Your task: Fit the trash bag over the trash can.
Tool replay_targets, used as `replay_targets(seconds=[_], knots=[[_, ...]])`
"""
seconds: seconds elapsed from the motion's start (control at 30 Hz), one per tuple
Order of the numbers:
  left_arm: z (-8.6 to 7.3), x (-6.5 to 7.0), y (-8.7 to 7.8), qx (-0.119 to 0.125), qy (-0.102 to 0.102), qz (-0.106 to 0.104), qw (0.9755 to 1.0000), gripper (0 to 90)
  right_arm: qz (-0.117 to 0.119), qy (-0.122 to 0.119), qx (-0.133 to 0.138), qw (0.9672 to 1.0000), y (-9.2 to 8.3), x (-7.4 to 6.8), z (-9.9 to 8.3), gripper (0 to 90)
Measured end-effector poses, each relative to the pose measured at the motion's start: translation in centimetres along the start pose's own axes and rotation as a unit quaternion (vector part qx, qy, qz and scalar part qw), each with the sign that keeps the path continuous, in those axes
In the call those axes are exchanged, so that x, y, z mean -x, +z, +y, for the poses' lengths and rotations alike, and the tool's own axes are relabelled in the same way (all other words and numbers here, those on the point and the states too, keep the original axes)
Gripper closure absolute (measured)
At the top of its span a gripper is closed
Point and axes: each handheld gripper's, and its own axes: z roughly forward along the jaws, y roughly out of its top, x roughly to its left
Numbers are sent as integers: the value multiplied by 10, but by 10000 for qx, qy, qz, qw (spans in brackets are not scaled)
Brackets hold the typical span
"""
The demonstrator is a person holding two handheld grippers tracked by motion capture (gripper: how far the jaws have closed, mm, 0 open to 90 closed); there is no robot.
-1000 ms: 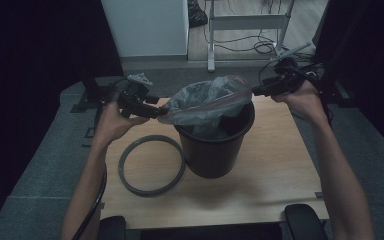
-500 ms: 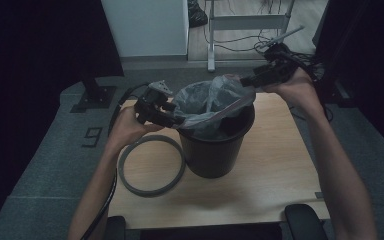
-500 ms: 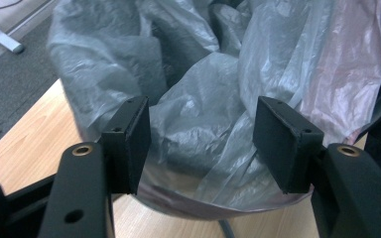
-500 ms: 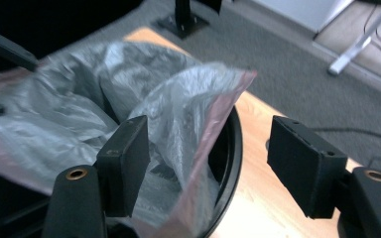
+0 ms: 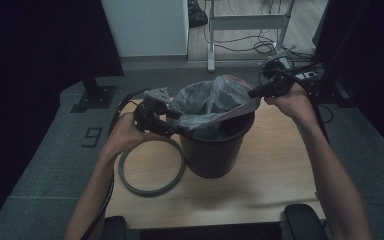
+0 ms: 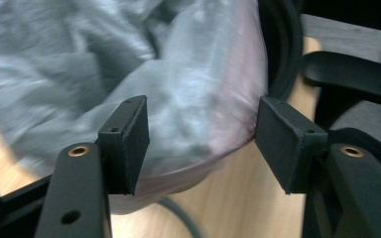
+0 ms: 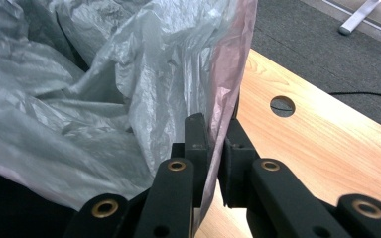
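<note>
A black bin stands on the wooden table with a translucent grey plastic bag loose in its mouth. My right gripper is at the bin's far right rim. Its jaws have just been closing and are shut on the bag's pink-tinted edge, with the film pinched at the right gripper. My left gripper is at the bin's left rim. Seen from the left gripper, the jaws stand open, with a bulge of the bag in the gap and not squeezed.
A grey ring lies flat on the table just left of the bin. The tabletop has a round hole near its back right. Dark carpet, cables and a metal stand lie beyond the table's far edge.
My left hand has moved right, up to the bin's rim. My right gripper lifted a little, came back down to the rim and closed on the bag's edge.
</note>
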Motion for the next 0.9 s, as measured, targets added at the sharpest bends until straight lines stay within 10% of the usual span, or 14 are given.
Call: replay_targets(seconds=[0.23,0.33,0.47,0.9], knots=[[3,5,7,-331,91,320,9989,473,84,66,7,9999,3,5,-13,801],[3,5,4,-266,57,562,9980,713,114,93,58,9999,4,6,-17,802],[3,11,5,-296,169,363,9988,891,136,149,79,9998,2,8,-22,820],[-10,26,22,-152,627,-570,9963,900,260,439,-54,9987,18,15,-42,855]])
